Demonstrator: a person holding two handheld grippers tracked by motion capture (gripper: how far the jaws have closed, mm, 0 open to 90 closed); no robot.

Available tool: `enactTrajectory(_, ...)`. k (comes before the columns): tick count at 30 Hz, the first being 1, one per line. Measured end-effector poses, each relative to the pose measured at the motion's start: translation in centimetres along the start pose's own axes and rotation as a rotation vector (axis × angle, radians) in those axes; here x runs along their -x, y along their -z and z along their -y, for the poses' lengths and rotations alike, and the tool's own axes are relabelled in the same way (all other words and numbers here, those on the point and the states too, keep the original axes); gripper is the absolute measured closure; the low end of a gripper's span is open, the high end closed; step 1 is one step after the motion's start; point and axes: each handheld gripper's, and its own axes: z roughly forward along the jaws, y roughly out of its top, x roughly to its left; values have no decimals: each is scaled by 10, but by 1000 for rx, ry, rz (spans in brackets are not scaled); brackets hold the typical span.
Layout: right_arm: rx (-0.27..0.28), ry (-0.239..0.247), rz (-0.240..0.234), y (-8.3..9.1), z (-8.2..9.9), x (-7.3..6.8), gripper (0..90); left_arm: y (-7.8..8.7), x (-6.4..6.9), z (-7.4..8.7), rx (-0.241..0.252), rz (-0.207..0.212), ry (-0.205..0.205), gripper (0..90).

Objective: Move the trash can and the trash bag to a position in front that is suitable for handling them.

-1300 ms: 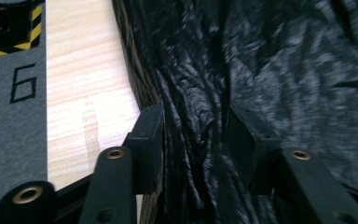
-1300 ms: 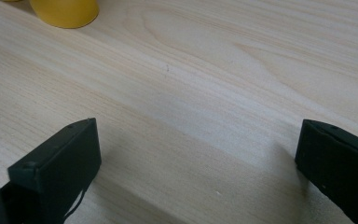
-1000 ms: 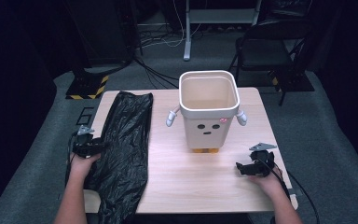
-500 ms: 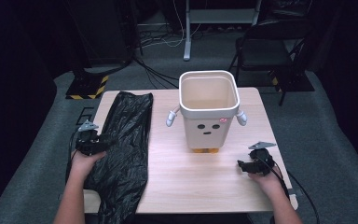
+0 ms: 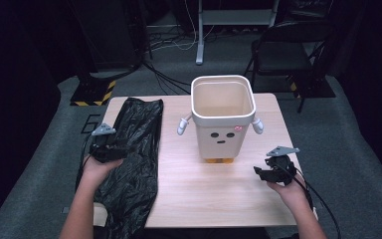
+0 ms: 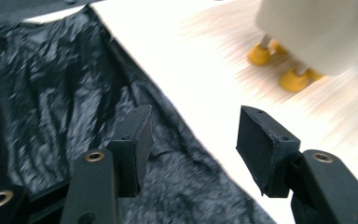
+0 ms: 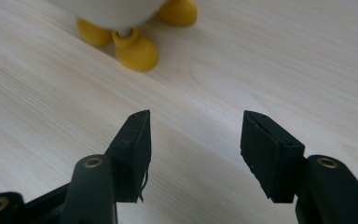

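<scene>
Black plastic bag [image 5: 132,159], thin, glossy and heavily creased, is being shown spread lengthwise along the left side of the pale wood-grain counter [image 5: 214,194]; its near end is being cut off at the counter's front edge, and part of its left margin is being hidden behind the left gripper [image 5: 110,148] and the hand carrying it. In the left gripper view the bag [image 6: 51,107] is being seen below and to the left of the jaws, which are being held apart with nothing between them, having just been opening a little; whether the pads are touching the film cannot be told, and motion blur is softening the counter beyond. The right gripper [image 5: 270,171] is being held well apart from the bag, over the counter's right front corner, its jaws having just been closing yet remaining parted and empty over bare wood. Between the two grippers a cream, square-mouthed bin [image 5: 223,119] with rounded corners, a printed face, stubby side arms and yellow ball feet [image 7: 135,49] is being shown standing upright; its body is being cropped out of both gripper views.
</scene>
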Motion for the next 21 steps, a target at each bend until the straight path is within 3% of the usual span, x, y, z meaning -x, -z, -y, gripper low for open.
enactTrajectory(4,19,7,3,17,-17,0,396,2,10,-12,13,20,-20,456)
enactTrajectory(11,112,22,-5,37,-45,1,385,0,27,-33,10,66,-66,450)
enactTrajectory(21,187,-12,27,36,-73,10,391,-12,50,-56,9,126,-117,414)
